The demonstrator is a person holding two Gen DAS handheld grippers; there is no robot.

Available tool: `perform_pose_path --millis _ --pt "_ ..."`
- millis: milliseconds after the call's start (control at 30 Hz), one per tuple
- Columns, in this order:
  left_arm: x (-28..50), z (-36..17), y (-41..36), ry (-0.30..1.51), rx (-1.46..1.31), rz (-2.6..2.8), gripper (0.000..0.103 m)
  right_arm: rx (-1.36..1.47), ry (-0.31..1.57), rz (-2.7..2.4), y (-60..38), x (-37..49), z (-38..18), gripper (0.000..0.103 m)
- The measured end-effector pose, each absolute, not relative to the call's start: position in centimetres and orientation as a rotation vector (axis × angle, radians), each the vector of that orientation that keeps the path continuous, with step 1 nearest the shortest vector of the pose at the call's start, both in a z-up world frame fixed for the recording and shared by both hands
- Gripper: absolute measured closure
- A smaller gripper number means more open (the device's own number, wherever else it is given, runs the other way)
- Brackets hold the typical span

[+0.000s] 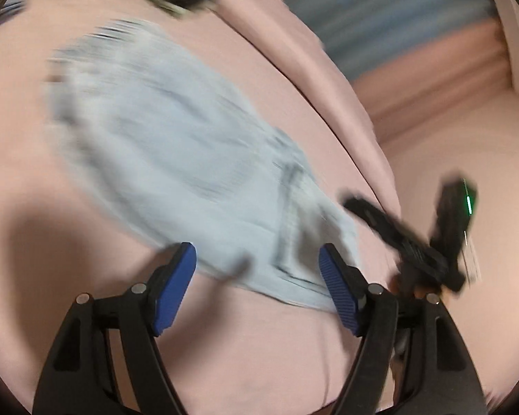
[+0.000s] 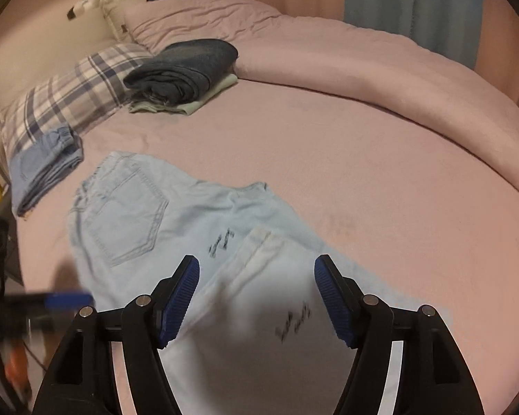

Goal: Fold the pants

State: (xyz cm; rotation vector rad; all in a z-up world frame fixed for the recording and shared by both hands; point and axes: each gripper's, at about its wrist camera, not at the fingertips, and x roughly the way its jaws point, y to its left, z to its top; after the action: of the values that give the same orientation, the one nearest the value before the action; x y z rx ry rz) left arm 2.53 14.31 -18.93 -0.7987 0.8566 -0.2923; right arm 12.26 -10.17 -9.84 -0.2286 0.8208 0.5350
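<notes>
Light blue jeans [image 2: 176,221] lie on the pink bed [image 2: 363,159], partly folded, with a back pocket facing up and a leg end laid over them near me. My right gripper [image 2: 256,294] is open and empty just above the folded leg end. My left gripper [image 1: 257,285] is open and empty over the near edge of the jeans [image 1: 176,159]; that view is motion-blurred. The right gripper [image 1: 415,242] shows at the right of the left wrist view. A blurred blue pad of the left gripper [image 2: 65,300] shows at the left of the right wrist view.
A dark folded garment [image 2: 187,69] sits on a pale green one [image 2: 204,102] at the back. Folded blue pants [image 2: 41,169] lie at the left by a plaid pillow [image 2: 72,100]. A rolled pink duvet [image 2: 363,62] runs along the far right.
</notes>
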Motion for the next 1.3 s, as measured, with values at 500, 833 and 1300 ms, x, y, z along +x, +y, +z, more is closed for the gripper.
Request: perform_pose_path --millis 500,833,1300 --pt "4.7 -20.3 21.9 0.780 -1.251 -0.046 0.024 -0.042 1.001 0.558 -10.9 11.2 -16.0 0.011" --pt "6.3 -19.5 21.3 0.792 -1.248 0.040 0.077 0.053 0.993 0.562 -11.6 11.4 -15.9 0.011" --pt "7.8 -11.6 13.8 0.676 -0.702 -0.214 0.078 0.308 1.034 0.646 -10.9 15.3 -17.3 0.011"
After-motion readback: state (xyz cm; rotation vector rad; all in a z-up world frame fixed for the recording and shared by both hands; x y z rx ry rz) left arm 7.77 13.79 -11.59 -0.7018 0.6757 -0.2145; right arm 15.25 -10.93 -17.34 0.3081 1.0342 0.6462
